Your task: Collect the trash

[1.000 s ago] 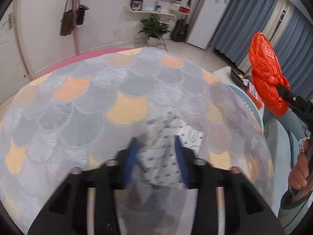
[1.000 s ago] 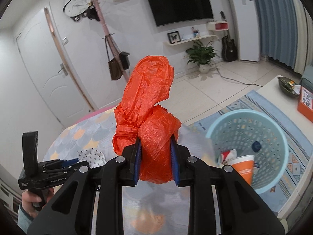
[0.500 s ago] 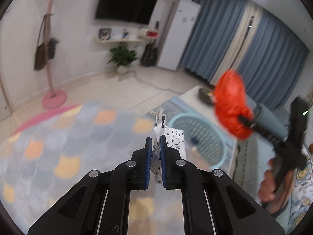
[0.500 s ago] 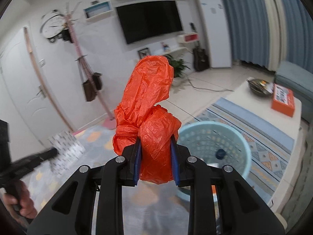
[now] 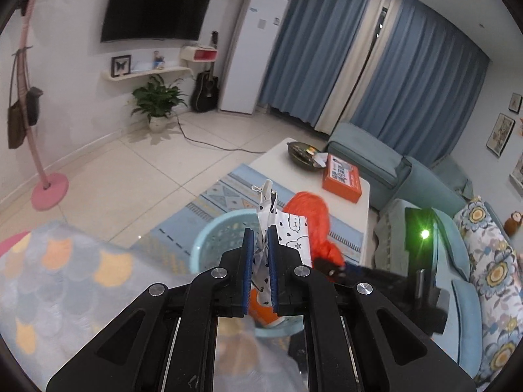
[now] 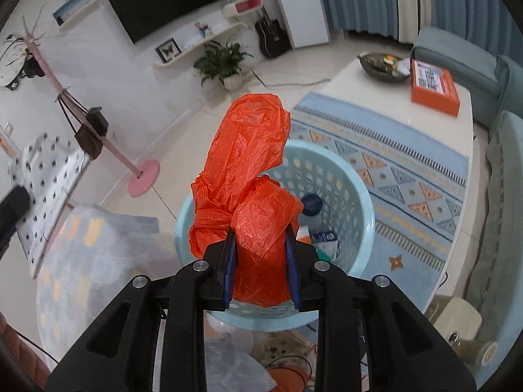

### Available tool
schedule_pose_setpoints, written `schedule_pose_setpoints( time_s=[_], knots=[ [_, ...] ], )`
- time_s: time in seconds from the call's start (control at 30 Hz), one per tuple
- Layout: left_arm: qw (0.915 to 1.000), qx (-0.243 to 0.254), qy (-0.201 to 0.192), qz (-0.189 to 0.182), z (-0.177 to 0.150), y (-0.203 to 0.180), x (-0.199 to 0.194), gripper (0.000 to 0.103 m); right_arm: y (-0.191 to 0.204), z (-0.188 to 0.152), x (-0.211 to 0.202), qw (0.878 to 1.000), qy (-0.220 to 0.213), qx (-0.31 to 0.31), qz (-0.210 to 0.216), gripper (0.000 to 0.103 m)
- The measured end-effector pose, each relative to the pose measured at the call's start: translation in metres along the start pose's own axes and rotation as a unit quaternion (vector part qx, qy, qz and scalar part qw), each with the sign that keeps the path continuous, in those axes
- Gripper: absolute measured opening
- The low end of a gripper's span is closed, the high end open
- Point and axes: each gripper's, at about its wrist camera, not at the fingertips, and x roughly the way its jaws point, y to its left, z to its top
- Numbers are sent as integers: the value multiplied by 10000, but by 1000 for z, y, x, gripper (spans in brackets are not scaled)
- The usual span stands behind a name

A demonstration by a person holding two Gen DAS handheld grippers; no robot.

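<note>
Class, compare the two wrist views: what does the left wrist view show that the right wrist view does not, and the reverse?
Only the left wrist view: the left gripper shut on the patterned white bag, the right tool's green light, framed pictures on the far wall.

Only the right wrist view: the right gripper shut on the orange bag, the wall clock, trash lying inside the basket, such as a carton.

Both: the basket, both bags, the TV, the plant, the orange box on the white table.
</note>
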Motion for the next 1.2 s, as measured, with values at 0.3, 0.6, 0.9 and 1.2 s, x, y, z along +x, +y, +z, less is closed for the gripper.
schedule_pose_setpoints(
  time_s=[0.3,0.6,0.9,1.2],
  knots=[
    [9994,195,233,182,-3,-13,44,7,-28,-12,28,9990,321,314,46,42],
    [9981,26,562,243,-8,-7,83,39,-43,-14,12,9992,152,367,-21,45],
    [9970,-209,624,399,-26,8,51,62,-27,-22,-26,9997,-119,148,155,55],
    [9971,-538,85,527,-46,17,-38,74,25,-40,-90,9959,-643,-494,399,65]
  ],
)
